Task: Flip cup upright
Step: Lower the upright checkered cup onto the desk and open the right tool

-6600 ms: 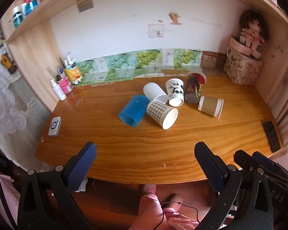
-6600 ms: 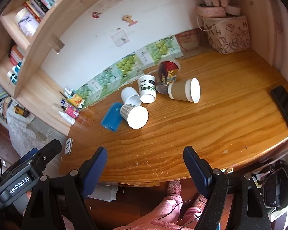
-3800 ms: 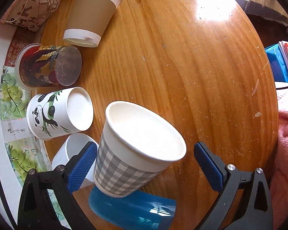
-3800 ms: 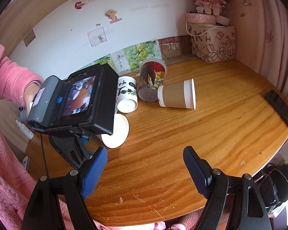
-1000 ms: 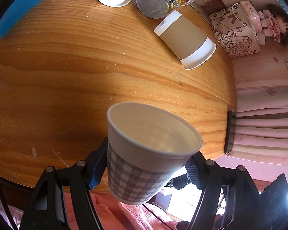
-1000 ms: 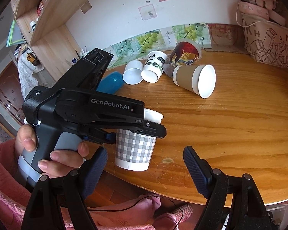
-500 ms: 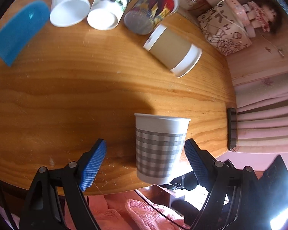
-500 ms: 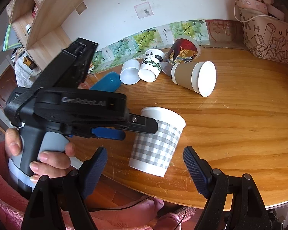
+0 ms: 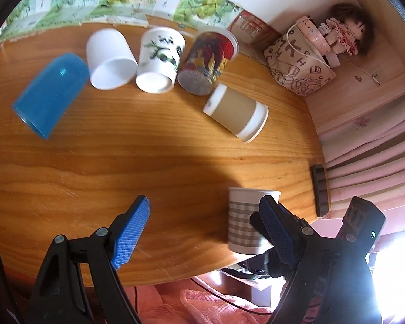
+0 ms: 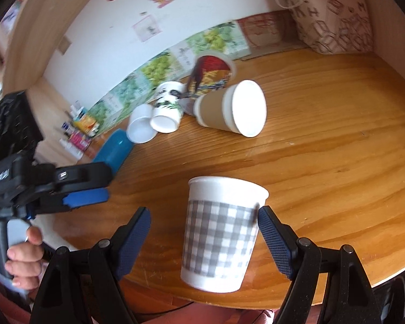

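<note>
A grey-checked paper cup [image 9: 244, 221] [image 10: 221, 232] stands upright, mouth up, near the front edge of the wooden table [image 9: 148, 167]. My left gripper [image 9: 202, 229] is open and empty, to the left of the cup; its right finger hides part of the cup's side. My right gripper [image 10: 203, 239] is open, its fingers on either side of the checked cup without squeezing it. Further back lie a blue cup [image 9: 50, 93], a white cup [image 9: 110, 59], a panda cup [image 9: 159, 59], a red printed cup [image 9: 206, 62] and a brown cup [image 9: 236, 113], all on their sides.
A patterned basket [image 9: 297, 62] with a doll [image 9: 343, 32] stands in the back right corner. A black phone [image 9: 320, 189] lies at the table's right edge. Small bottles [image 10: 75, 132] stand at the back left. The left gripper's body [image 10: 40, 186] sits left of the checked cup.
My left gripper has let go of the checked cup and drawn back to the left. My right gripper has moved in around the upright cup.
</note>
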A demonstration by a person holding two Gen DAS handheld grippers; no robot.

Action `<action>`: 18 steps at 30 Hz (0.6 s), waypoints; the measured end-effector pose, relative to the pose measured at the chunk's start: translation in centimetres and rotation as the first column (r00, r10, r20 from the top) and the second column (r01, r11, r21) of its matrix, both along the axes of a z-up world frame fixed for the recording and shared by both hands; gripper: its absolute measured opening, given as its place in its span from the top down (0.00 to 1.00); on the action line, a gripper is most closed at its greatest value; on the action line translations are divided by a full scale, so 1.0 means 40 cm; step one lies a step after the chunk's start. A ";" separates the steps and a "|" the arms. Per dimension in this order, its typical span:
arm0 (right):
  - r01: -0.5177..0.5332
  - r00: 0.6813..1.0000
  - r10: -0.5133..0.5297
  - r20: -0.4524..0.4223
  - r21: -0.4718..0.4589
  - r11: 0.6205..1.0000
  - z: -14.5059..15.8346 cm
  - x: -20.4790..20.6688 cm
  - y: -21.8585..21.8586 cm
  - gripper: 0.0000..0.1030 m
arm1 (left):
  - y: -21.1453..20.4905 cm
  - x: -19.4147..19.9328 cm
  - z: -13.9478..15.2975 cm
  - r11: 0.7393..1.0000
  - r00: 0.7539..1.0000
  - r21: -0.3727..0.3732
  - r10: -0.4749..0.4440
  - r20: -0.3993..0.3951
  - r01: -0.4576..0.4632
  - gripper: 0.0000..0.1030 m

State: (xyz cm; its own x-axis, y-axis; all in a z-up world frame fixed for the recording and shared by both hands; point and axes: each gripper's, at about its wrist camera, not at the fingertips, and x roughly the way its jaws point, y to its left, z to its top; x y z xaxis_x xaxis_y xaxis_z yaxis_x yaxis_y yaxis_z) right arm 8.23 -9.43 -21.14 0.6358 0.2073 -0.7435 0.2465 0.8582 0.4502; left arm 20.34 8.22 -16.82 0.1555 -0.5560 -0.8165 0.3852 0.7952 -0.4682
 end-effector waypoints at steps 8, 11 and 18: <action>0.160 0.983 -0.161 -0.090 -0.020 0.987 -0.041 0.034 -0.019 0.20 | 0.054 0.028 0.047 0.997 0.983 0.065 0.021 0.180 -0.033 0.17; 0.188 0.976 -0.192 -0.100 -0.046 0.981 -0.047 0.046 -0.011 0.20 | 0.073 0.046 0.059 0.994 0.973 0.090 0.033 0.230 -0.054 0.17; 0.254 0.958 -0.265 -0.110 -0.106 0.961 -0.053 0.074 0.006 0.21 | 0.128 0.072 0.068 0.984 0.948 0.139 0.064 0.311 -0.112 0.17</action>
